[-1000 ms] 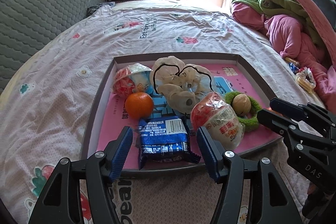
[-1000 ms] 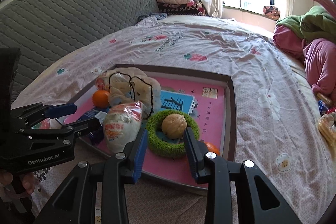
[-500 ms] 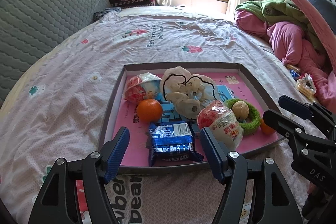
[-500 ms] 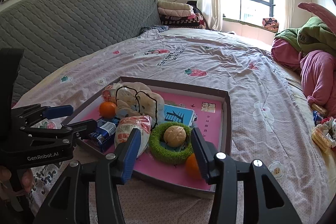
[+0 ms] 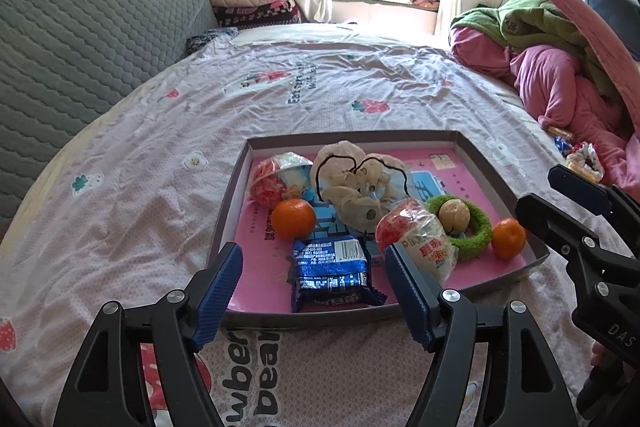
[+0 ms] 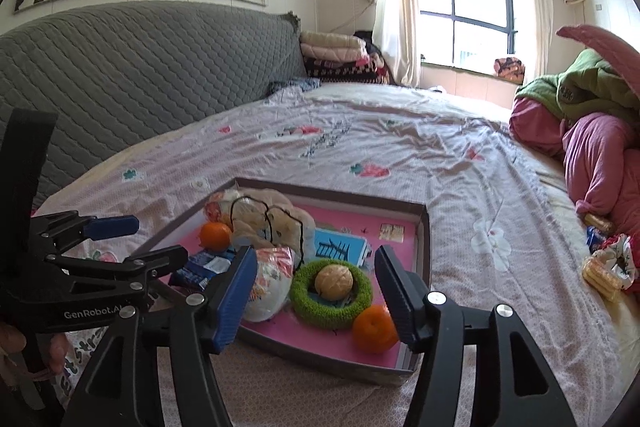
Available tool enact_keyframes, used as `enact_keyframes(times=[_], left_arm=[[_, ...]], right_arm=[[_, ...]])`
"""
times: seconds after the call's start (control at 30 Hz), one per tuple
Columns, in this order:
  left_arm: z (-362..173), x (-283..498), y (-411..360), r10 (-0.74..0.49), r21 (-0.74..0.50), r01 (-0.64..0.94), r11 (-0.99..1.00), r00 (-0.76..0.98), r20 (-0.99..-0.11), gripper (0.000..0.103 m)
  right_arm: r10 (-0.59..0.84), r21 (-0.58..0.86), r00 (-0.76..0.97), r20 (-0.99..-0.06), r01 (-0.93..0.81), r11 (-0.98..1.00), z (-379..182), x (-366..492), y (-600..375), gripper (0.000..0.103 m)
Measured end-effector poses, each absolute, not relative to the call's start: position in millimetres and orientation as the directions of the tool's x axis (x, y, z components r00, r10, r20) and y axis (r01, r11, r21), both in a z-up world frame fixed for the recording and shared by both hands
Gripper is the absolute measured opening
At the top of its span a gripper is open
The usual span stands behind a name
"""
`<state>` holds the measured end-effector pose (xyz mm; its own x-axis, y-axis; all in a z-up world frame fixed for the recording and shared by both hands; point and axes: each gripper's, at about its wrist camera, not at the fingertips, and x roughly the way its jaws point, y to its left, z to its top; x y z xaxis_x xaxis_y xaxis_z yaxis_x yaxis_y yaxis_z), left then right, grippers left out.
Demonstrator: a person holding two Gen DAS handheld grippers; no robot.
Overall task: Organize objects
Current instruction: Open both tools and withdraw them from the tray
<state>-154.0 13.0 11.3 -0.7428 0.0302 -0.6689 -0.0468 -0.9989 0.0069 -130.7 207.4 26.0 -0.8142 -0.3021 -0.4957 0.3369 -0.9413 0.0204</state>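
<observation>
A shallow cardboard tray [image 5: 230,223] with a pink printed floor lies on the flowered bedsheet [image 5: 140,195], and it appears to be the collecting place: everything small in reach sits inside its low walls, which keep round things from rolling off across the soft bed.

Nearest the left gripper [image 5: 314,291] is a blue snack packet [image 5: 332,273], flat against the near wall. Just beyond it to the left rests a tangerine [image 5: 294,218], and behind that a red and white wrapped snack [image 5: 276,179]. A crumpled beige cloth with black cord [image 5: 360,183] fills the middle. A second wrapped snack [image 6: 269,283] leans to the right of the packet, touching a green fuzzy ring [image 6: 332,293]; a walnut [image 6: 334,281] sits in the ring's hole, which holds it steady. Another tangerine [image 6: 374,329] lies in the near right corner, just beside the ring.

Both pairs of tongs hover short of the tray's near edge, tilted down towards it. The left gripper's jaws are wide and opening, with nothing pressed between the blue pads. The right gripper [image 6: 316,293] is also opening, its jaws empty, framing the ring and corner tangerine without touching either.

Judging by this, the gathering looks largely done; loose wrappers [image 6: 608,267] on the far right of the bed may remain
</observation>
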Motion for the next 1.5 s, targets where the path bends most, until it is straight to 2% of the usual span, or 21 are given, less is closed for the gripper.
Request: enact_keyframes(times=[0.23,0.7,0.83,0.97,1.5], left_arm=[[15.2,-146.3,12.5,0.020,0.006,-0.032,-0.999,-0.753,-0.657,0.079],[20.3,-132.0,8.7,0.012,-0.001,-0.015,-1.000,-0.780,-0.625,0.080],[23.4,-126.3,5.3,0.008,-0.013,-0.001,-1.000,-0.792,-0.610,0.080],[24.5,-120.0,3.8,0.010,-0.018,0.001,-1.000,-0.798,-0.602,0.080],[15.3,-99.1,0.4,-0.029,0.004,0.033,-0.999,-0.788,-0.616,0.080]], right_arm=[[-0.290,0.003,-0.842,-0.455,0.324,-0.946,34.1,-122.4,205.7,0.075],[-0.228,-0.061,-0.887,-0.402,0.275,-0.960,40.0,-101.1,198.8,0.076],[-0.218,-0.061,-0.895,-0.390,0.261,-0.964,40.6,-94.7,197.2,0.081],[-0.201,-0.082,-0.905,-0.375,0.249,-0.965,39.6,-86.9,191.2,0.082],[-0.129,-0.037,-0.929,-0.347,0.151,-0.988,31.6,-68.0,203.5,0.082]])
